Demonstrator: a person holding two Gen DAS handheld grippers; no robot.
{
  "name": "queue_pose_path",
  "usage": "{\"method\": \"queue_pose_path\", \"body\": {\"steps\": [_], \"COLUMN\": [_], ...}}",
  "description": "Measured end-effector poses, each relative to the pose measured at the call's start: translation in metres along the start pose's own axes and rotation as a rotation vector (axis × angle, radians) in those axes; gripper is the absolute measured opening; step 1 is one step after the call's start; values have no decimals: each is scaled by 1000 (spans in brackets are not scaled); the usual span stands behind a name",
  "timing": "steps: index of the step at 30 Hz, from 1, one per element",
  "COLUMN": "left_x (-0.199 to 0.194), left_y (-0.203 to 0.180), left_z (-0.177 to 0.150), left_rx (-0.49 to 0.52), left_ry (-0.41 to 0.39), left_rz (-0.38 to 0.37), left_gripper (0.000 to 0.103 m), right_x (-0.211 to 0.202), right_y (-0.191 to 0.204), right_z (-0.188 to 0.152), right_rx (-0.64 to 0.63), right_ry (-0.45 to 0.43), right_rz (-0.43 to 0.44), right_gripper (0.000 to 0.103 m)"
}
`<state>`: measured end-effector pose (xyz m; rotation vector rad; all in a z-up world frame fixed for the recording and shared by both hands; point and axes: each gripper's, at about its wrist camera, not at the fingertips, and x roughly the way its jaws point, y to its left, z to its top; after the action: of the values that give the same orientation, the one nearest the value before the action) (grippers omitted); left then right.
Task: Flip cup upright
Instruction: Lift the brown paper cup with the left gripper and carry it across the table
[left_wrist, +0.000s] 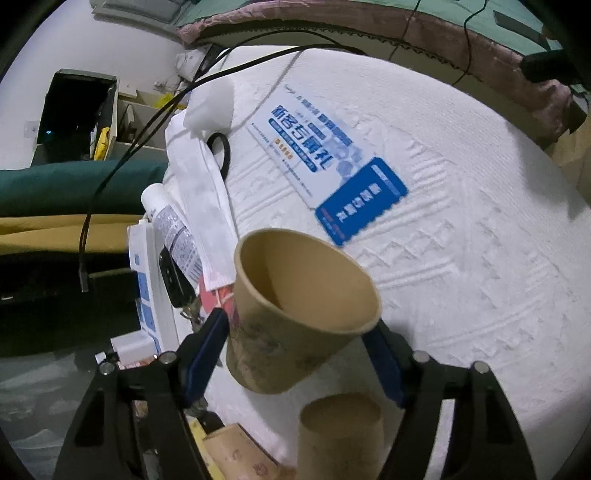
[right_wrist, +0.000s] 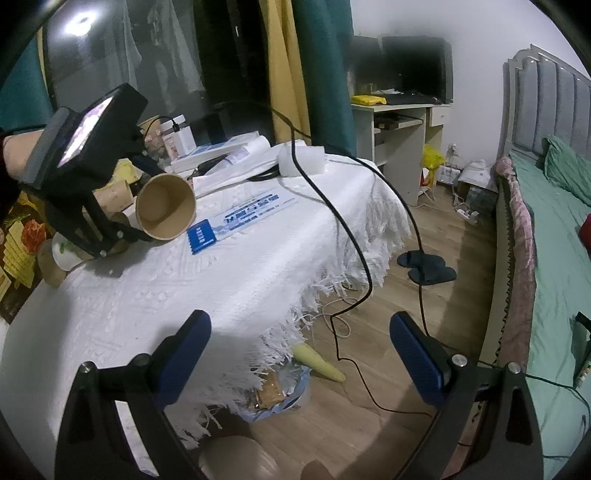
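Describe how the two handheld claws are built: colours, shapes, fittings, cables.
Both are black angular frames with triangular cut-outs and round silver bolts, ending in two flat, dark-blue textured fingers. The left claw and right claw look alike. From the right camera, the left claw carries a black box with a lit phone screen on its back. Black cables hang nearby.

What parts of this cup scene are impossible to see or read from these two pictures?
- Brown paper cup: in the left wrist view its own wall hides its base; print blurred.
- Second cup: cut off by that view's bottom edge.
- Blue leaflet: text too small in the right wrist view.
- Left gripper: cup hides fingertips there.
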<state>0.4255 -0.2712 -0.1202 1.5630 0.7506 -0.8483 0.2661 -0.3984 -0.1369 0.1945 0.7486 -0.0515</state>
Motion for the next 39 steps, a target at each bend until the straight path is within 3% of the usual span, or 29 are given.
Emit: {"method": "queue_pose_path", "body": {"steps": [6,18,30,39], "left_x": [-2,-35,-109,-163], "left_y": [4,11,7,-70], "left_z": [-1,-6,-41,-82], "left_rx": [-22,-169,-570,-799], "left_ry": [-15,-21,9,-9], "left_rz": [-19,17,-16,-77], "left_gripper": [68,66,66,66], "right_x": [-6,-30,-67,-104], "right_y": [2,4,14,39], "right_z": [-1,-5,-15,-33], "right_rx": [3,16,26,-36], "right_ry": [-11,-46,-103,-140], "right_rz": [3,21,107,188], "right_gripper": [97,97,97,97]}}
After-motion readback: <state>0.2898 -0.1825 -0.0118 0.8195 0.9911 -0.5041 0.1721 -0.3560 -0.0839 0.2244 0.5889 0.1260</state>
